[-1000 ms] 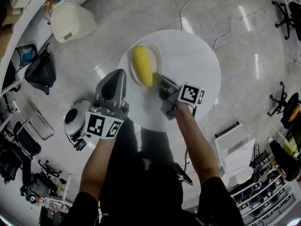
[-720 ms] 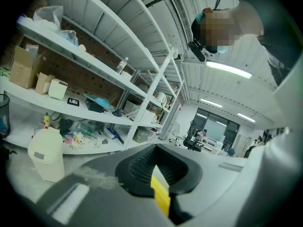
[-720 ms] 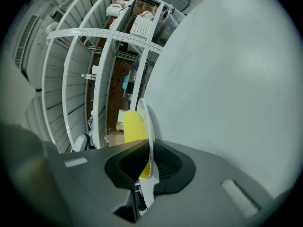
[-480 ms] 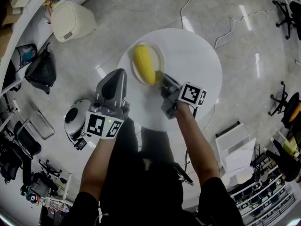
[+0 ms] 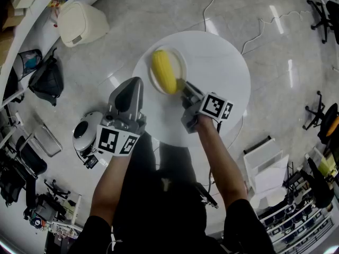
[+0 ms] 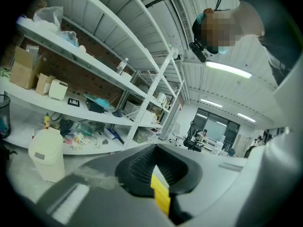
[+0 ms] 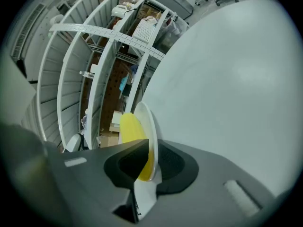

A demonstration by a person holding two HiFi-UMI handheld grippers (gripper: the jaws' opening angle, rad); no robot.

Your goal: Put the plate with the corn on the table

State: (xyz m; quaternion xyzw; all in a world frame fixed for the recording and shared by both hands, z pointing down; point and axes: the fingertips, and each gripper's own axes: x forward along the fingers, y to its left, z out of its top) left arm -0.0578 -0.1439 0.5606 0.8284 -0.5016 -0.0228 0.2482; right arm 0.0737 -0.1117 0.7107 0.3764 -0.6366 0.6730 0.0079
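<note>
while the right gripper (image 5: 183, 87) reaches in over the round white table (image 5: 217, 73), its jaws are drawn narrow on the near rim of the white plate (image 5: 179, 61). the right gripper view shows that rim pinched edge-on between the two dark pads. the yellow corn (image 5: 163, 72) lies along the plate and covers most of it. the plate is over the left part of the tabletop, inside its edge; whether it rests on the surface or hangs just above it cannot be told. the left gripper (image 5: 132, 87) is just beside the table's left edge, above the grey floor (image 5: 132, 20). its jaws are pressed together with nothing between them, and it points toward white shelving (image 6: 118, 74). a white lidded bin (image 5: 80, 23) stands on the floor, well apart from the table.
</note>
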